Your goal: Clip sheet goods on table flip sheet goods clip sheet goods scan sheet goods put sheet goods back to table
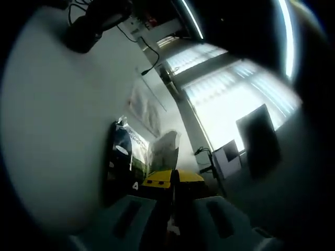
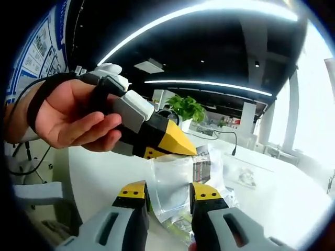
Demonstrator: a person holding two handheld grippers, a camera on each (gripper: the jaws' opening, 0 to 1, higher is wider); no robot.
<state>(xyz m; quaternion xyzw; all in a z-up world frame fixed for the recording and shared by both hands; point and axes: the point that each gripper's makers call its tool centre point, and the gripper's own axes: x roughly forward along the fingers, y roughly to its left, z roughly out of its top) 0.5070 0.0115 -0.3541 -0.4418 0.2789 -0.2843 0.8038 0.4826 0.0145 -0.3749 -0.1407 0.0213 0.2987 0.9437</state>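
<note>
The sheet goods are a clear plastic bag with printed contents, held up above the white table. In the right gripper view the left gripper comes in from the left in a person's hand, its yellow tips closed on the bag's top edge. My right gripper stands open, and the bag hangs down between its yellow-tipped jaws. In the left gripper view the same bag rises just beyond my left gripper, whose jaws stand close together on it.
A second clear bag lies flat on the table, also visible as a bag in the left gripper view. A black device with a cable sits at the table's far end. A potted plant and bright windows lie beyond.
</note>
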